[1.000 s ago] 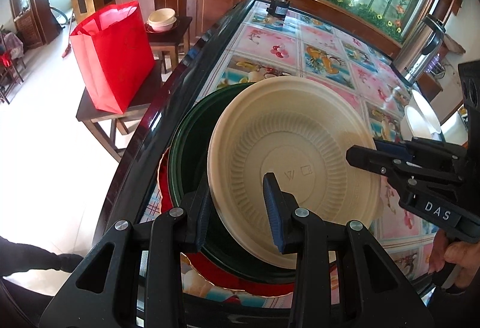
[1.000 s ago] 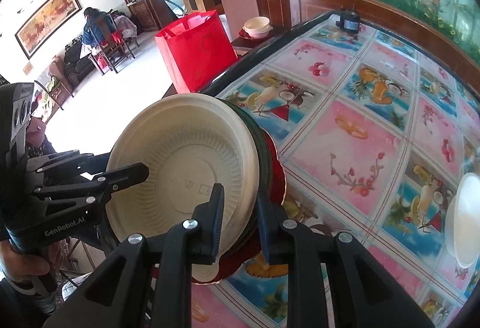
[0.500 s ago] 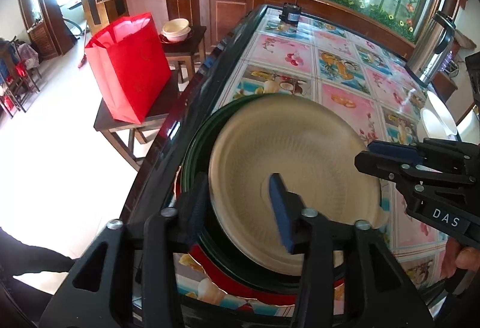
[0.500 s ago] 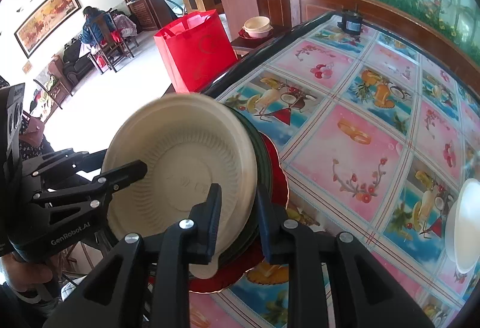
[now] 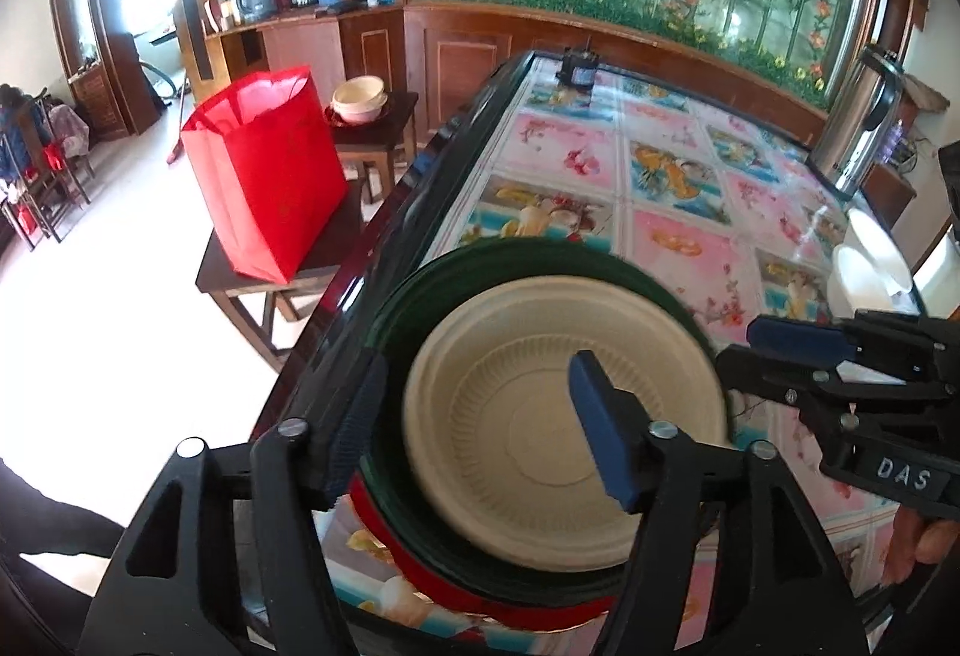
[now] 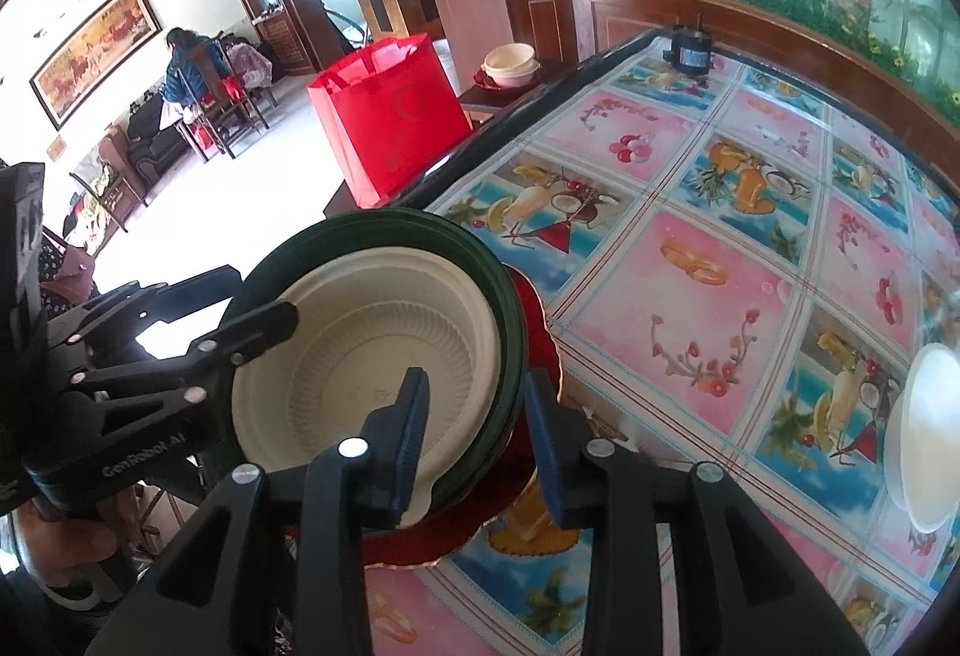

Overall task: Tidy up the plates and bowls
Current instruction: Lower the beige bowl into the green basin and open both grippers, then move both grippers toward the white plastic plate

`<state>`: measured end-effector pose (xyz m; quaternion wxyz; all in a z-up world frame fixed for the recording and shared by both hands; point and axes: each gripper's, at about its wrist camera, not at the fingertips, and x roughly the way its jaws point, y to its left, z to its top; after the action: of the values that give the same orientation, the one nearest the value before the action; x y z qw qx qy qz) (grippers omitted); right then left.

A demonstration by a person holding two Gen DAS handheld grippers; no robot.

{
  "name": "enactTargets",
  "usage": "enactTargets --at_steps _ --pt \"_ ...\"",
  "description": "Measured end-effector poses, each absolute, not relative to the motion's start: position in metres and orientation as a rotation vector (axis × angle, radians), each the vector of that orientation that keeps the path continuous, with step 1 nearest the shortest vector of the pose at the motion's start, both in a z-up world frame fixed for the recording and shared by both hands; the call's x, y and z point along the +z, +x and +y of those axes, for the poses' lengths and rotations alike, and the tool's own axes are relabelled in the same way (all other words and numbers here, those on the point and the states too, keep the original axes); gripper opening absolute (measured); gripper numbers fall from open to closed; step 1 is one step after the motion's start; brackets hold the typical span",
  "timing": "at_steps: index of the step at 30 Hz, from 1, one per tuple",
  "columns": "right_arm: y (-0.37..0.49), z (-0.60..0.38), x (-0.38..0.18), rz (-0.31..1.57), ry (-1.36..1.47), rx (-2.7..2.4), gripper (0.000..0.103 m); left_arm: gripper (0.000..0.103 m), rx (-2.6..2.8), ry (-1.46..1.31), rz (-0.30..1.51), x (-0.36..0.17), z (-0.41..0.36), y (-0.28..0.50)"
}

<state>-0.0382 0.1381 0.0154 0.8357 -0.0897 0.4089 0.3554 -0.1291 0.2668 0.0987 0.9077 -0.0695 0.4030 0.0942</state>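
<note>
The beige plate [image 5: 558, 416] lies nested in the dark green plate [image 5: 480, 266], which sits on a red plate [image 5: 420, 566] at the near left corner of the worktop [image 5: 678, 188], close to its dark edge. The left claw [image 5: 474, 434] straddles the left rims of the beige and green plates; its jaws are opening and the pads stand clear of both rims. The right claw [image 6: 477, 437] straddles the right rims of the same two plates, with one pad over the beige plate's inside and the other outside the green rim above the red plate; its jaws are opening too, and a gap shows at each pad.

A second ago the beige plate stood tilted up on edge with both claws pinched on it. It now rests flat in the stack, and both claws have widened, the left one more.

The stack is near the worktop's left edge, beyond which a red bag [image 5: 264, 176] stands on a low stool [image 5: 312, 266]. To the right the patterned cloth lies open as far as the white bowls [image 5: 864, 266] near the far right edge; a steel kettle [image 5: 858, 128] stands behind them.
</note>
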Motion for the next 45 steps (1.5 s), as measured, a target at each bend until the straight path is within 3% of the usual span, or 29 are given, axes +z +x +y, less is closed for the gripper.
enactTargets --at_steps 7,9,30,45 --pt "-0.045 0.103 0.021 0.839 -0.155 0.709 0.045 0.065 0.155 -0.138 0.761 0.108 0.234 -0.125" --pt "-0.046 0.087 0.022 0.835 -0.141 0.681 0.052 0.065 0.13 -0.141 0.752 0.109 0.221 -0.119" --pt "-0.035 -0.126 0.004 0.848 0.135 0.305 0.059 0.065 -0.161 -0.032 0.834 0.099 0.058 -0.058" --pt "-0.001 -0.2 -0.009 0.866 0.271 0.221 0.06 0.065 -0.231 -0.06 0.937 0.083 -0.003 0.006"
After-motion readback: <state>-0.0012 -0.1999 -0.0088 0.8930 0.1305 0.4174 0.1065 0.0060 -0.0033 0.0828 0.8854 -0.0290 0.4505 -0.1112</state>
